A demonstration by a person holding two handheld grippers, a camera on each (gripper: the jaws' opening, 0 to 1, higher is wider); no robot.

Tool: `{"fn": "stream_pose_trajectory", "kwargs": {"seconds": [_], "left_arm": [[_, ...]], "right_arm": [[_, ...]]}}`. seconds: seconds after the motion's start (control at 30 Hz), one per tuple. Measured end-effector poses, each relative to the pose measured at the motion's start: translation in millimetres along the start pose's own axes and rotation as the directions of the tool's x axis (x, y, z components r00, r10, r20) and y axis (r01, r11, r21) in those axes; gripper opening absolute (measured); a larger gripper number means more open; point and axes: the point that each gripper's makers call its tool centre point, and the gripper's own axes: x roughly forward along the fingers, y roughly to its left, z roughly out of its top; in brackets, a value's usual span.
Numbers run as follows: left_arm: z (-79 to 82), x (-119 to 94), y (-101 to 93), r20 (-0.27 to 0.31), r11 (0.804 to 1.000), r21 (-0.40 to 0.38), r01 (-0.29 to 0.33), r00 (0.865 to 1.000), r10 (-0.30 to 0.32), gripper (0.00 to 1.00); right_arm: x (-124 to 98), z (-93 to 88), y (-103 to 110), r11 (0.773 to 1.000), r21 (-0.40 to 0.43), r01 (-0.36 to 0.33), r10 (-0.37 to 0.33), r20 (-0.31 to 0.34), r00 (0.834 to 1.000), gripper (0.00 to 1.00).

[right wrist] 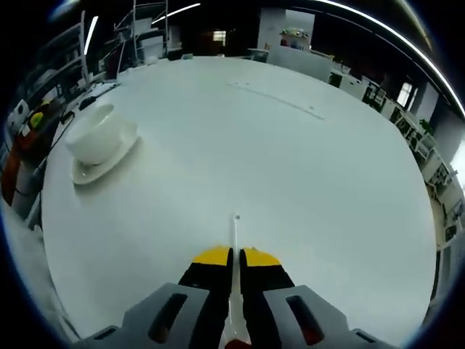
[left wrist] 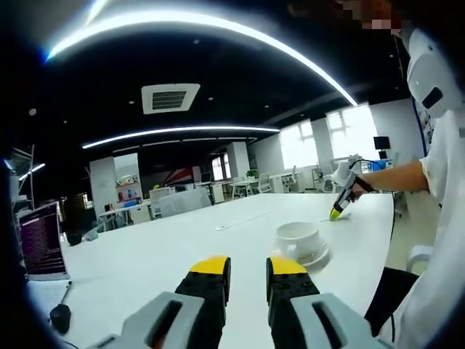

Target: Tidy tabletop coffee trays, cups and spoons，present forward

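Right tool (right wrist: 233, 254) clamping a thin white spoon (right wrist: 234, 240) lying along the white tabletop (right wrist: 290, 160), left tool (left wrist: 247, 270) hovering with jaws parted, white cup (left wrist: 298, 238) sitting on its saucer (left wrist: 320, 256) nearby.

— How many things are on the counter (right wrist: 290, 167)?
— I count one cup (right wrist: 93, 133), one saucer (right wrist: 116, 158) under it, and one spoon (right wrist: 235, 251).
— And the grippers?
— Two: left gripper (left wrist: 245, 270), right gripper (right wrist: 234, 256).

Right gripper (right wrist: 234, 256) fingers clamped on a spoon (right wrist: 235, 240), cup (right wrist: 93, 134) on saucer (right wrist: 109, 161), white table (right wrist: 290, 167)
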Motion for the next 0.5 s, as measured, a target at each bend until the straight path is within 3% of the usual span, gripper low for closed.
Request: {"fn": "stream_pose_trajectory", "kwargs": {"seconds": [0.27, 0.5], "left_arm": [[1.2, 1.1, 1.8, -0.01, 1.0, -0.001, 0.019, 1.0, -0.019, 0.23], [-2.5, 4.1, 0.5, -0.045, 0.999, -0.002, 0.043, 0.998, -0.043, 0.25]], "right_arm": [[-6.3, 3.7, -6.8, 1.0, 0.018, 0.019, -0.019, 0.026, 0.999, 0.05], [-20.6, 17.5, -12.0, 0.999, 0.018, 0.046, -0.047, 0.075, 0.996, 0.05]]}}
